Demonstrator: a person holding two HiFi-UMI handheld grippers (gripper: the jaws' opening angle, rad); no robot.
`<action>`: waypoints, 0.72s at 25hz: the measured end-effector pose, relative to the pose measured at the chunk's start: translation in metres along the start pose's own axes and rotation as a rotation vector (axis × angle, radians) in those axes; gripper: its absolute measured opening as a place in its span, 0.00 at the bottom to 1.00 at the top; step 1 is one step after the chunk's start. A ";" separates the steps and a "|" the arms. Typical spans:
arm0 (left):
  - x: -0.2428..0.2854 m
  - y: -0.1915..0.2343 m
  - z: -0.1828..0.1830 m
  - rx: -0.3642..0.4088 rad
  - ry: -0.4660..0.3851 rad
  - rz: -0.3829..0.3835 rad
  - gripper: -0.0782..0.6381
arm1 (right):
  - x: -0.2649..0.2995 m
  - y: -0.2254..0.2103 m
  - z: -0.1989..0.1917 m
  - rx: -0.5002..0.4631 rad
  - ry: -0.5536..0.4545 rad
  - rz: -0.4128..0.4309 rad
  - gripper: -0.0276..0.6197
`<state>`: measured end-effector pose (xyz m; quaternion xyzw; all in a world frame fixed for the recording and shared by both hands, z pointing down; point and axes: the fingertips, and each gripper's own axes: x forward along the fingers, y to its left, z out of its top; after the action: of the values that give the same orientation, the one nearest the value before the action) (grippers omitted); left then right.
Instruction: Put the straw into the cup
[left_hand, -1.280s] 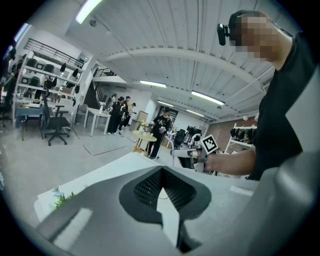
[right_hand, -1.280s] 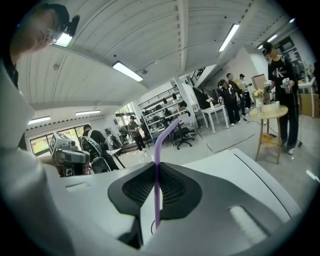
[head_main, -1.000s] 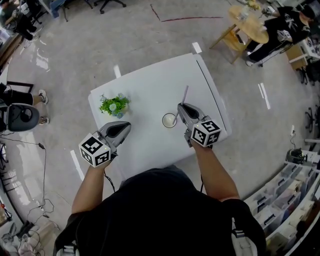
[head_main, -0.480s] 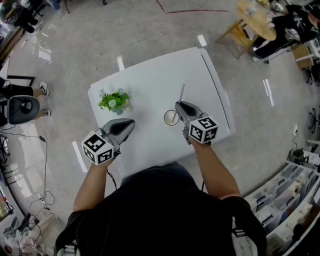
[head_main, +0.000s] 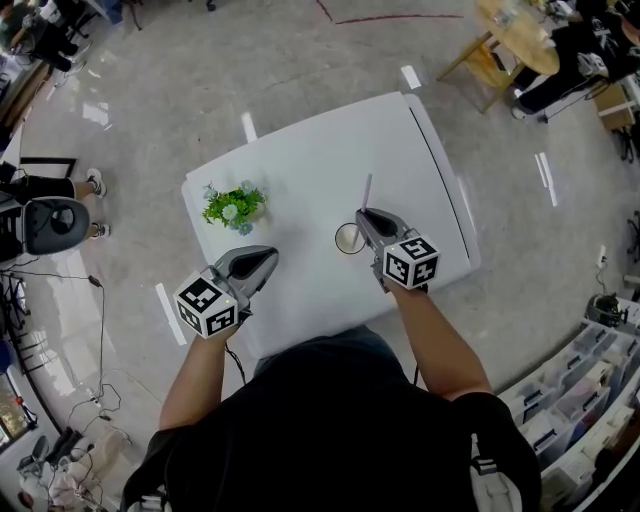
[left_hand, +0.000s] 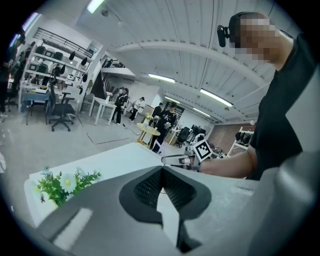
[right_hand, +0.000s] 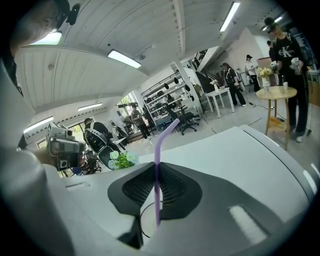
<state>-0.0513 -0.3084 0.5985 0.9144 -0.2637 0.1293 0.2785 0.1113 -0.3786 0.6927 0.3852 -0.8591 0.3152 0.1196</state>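
Left gripper (head_main: 267, 259), held in the person's left hand over the near-left part of the white table (head_main: 310, 150), had its jaws closed tip to tip, with nothing between them. Just beyond it, near the table's left edge, stood a small green plant with pale flowers (head_main: 232, 206), apart from the gripper. Toward the middle of the table sat the cup (head_main: 347, 240), upright and open at the top, just beside the right gripper (head_main: 362, 213). That gripper's jaws were closed on the purple straw (right_hand: 157, 150), pinching it partway along its length. The straw stood nearly upright, its bent top leaning away from the person. In the right gripper view, its lower end showed inside the outline of the cup's rim. Whether that end was already within the cup or only above it could not be told. At far right, off the table, stood a round wooden table (head_main: 508, 42) with people beside it.
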 end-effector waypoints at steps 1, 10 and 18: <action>0.001 0.000 0.000 -0.001 0.002 -0.004 0.11 | 0.000 -0.001 -0.001 0.000 0.002 -0.002 0.12; 0.000 0.004 -0.007 -0.015 0.011 -0.011 0.11 | 0.009 -0.002 -0.017 0.010 0.032 -0.007 0.12; 0.001 0.004 -0.012 -0.018 0.020 -0.025 0.11 | 0.014 -0.004 -0.032 0.032 0.058 -0.012 0.12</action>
<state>-0.0535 -0.3054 0.6104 0.9136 -0.2507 0.1328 0.2912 0.1036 -0.3681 0.7256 0.3828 -0.8477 0.3393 0.1403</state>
